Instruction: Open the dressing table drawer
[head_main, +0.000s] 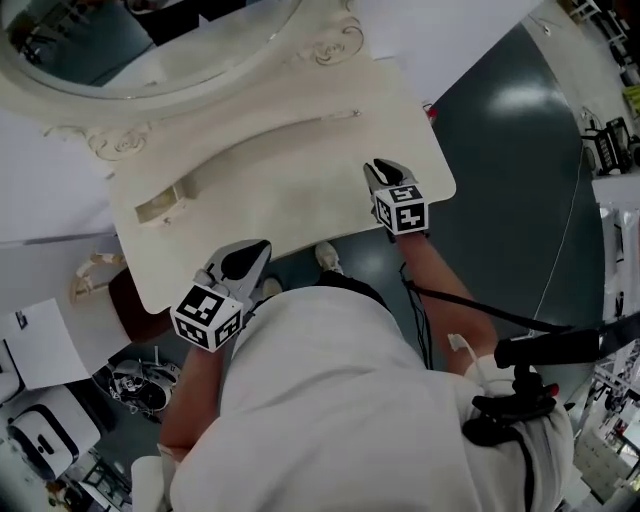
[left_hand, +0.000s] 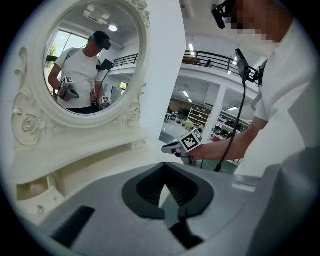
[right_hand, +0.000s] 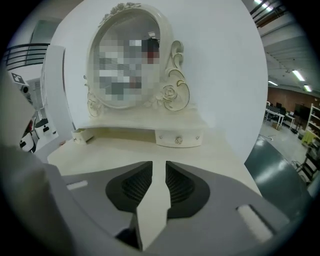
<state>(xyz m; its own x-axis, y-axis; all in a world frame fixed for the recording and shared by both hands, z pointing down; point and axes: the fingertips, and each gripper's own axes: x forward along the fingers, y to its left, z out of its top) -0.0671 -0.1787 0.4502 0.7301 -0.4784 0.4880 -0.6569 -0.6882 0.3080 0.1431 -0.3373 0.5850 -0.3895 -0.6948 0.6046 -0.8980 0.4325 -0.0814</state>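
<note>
A: What is seen nearest the lens?

B: A white cotton shirt (head_main: 330, 400) fills the lower part of the head view. It is worn by the person bent over the cream-white carved dressing-table counter (head_main: 300, 190).

A: How are the two tools held?

B: The left hand-held gripper (head_main: 258, 250), grey with a black-and-white marker cube (head_main: 208, 316), is held at the counter's near edge, toward its left end. In the left gripper view its tips are seen brought together, and nothing is gripped between them. The right hand-held gripper (head_main: 381, 168) is held above the counter, nearer the right end. Its ribbed black pads (right_hand: 137, 182) are parted by a clear gap. Only bare counter is seen through that gap, so nothing is held.

A: Where is the drawer found?

B: A small cream drawer with a round knob (right_hand: 178, 139) is set under the low shelf (right_hand: 145, 125) below the oval white-framed mirror (left_hand: 85, 55), at the right. It is seen flush with the shelf and well apart from the right hand-held gripper, which is pointed towards it. A second small cream drawer (head_main: 160, 207), at the shelf's left end, is seen jutting forward.
</note>
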